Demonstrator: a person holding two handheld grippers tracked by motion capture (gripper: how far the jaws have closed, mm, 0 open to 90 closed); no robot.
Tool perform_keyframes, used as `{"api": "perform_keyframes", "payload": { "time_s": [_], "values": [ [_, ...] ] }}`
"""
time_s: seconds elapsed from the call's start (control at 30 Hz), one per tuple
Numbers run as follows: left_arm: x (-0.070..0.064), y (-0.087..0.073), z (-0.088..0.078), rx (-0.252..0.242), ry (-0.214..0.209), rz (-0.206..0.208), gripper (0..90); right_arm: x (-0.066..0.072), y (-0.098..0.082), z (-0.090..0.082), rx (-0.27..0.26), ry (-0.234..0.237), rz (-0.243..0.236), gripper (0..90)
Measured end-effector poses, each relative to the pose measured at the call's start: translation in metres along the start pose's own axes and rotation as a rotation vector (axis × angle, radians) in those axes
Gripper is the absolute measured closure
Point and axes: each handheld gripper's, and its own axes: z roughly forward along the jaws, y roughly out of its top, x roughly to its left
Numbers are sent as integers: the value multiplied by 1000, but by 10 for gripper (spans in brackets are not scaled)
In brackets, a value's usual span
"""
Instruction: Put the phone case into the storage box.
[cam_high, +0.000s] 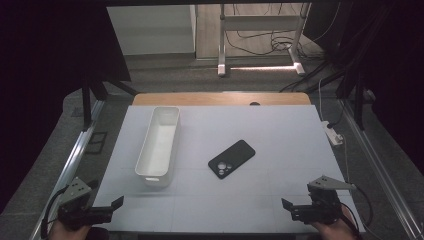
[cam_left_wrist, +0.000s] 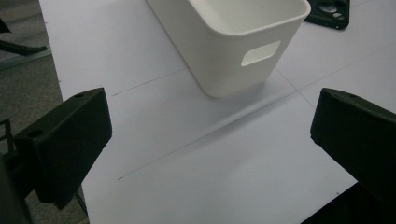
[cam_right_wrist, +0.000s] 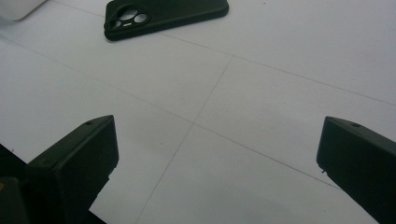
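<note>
While both grippers' fingers gape empty at the desk's (cam_high: 280, 130) near edge, left gripper (cam_high: 107, 209) faces the white bin (cam_high: 159, 145); right gripper (cam_high: 295, 209) faces the black phone case (cam_high: 231, 158).

It looked like a lab set up for recordings: a white-covered table (cam_high: 280, 200) stood between dark curtains (cam_high: 45, 60), with a metal stand (cam_high: 260, 22) and loose cables (cam_high: 260, 42) on the floor behind.

Black phone case (cam_high: 231, 158); white bin (cam_high: 159, 144)
</note>
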Motion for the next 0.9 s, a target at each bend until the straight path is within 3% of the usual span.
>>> {"api": "perform_keyframes", "payload": {
  "time_s": [0.9],
  "values": [
    [1,-2,-2,-5,-12,-2,1,3,4,5,33,1,-32,0]
  ]
}}
